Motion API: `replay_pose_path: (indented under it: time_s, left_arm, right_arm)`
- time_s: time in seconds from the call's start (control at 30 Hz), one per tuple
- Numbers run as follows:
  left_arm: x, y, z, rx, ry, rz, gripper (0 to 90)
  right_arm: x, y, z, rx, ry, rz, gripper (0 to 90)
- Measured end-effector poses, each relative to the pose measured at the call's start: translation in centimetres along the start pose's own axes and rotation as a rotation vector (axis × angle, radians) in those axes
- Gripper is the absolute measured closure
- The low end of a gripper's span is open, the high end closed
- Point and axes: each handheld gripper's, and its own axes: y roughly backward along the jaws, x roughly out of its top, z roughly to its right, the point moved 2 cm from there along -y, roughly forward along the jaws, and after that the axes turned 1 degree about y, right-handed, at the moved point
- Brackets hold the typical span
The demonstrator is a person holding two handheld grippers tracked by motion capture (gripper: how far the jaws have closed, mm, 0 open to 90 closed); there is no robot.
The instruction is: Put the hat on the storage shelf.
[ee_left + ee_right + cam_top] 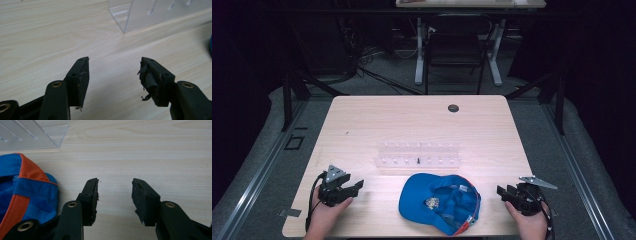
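A blue cap (pixel 439 202) with orange trim lies upside down near the table's front edge, its inside facing up; its edge (pixel 22 192) fills the left of the right gripper view. Behind it stands a clear acrylic rack (pixel 418 155) with small pegs; a corner of the rack (pixel 150 13) appears in the left gripper view. My left gripper (pixel 354 191) rests left of the cap, open and empty, with bare wood between the jaws (pixel 113 75). On the cap's right, my right gripper (pixel 503 193) is open and empty too (pixel 115 195).
The light wooden table (pixel 377 120) has a dark round cable hole (pixel 453 108) at the back. A black chair (pixel 457 47) and a white-legged desk (pixel 472 5) stand beyond it. A person's hands (pixel 324 215) hold the grippers at the front edge.
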Motion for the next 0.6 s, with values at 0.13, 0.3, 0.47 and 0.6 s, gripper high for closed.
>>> replay_pose_path:
  time_s: [0.13, 0.3, 0.47, 0.6]
  left_arm:
    - [0.0, 0.0, 0.1, -0.008, -0.009, 0.002, 42.5]
    - [0.2, 0.4, 0.3, -0.001, 0.005, 0.034, 42.2]
    - [0.4, 0.8, 0.2, -0.003, 0.014, 0.049, 45.0]
    - [0.2, 0.6, 0.4, -0.056, 0.015, 0.020, 50.8]
  right_arm:
    - [0.1, 0.0, -0.1, 0.007, -0.005, 0.009, 57.7]
    - [-0.1, 1.0, -0.6, 0.062, -0.018, 0.014, 62.1]
    - [-0.2, 1.7, -1.3, 0.093, -0.022, 0.031, 64.1]
    - [-0.3, 1.6, -1.7, 0.079, -0.005, 0.012, 63.4]
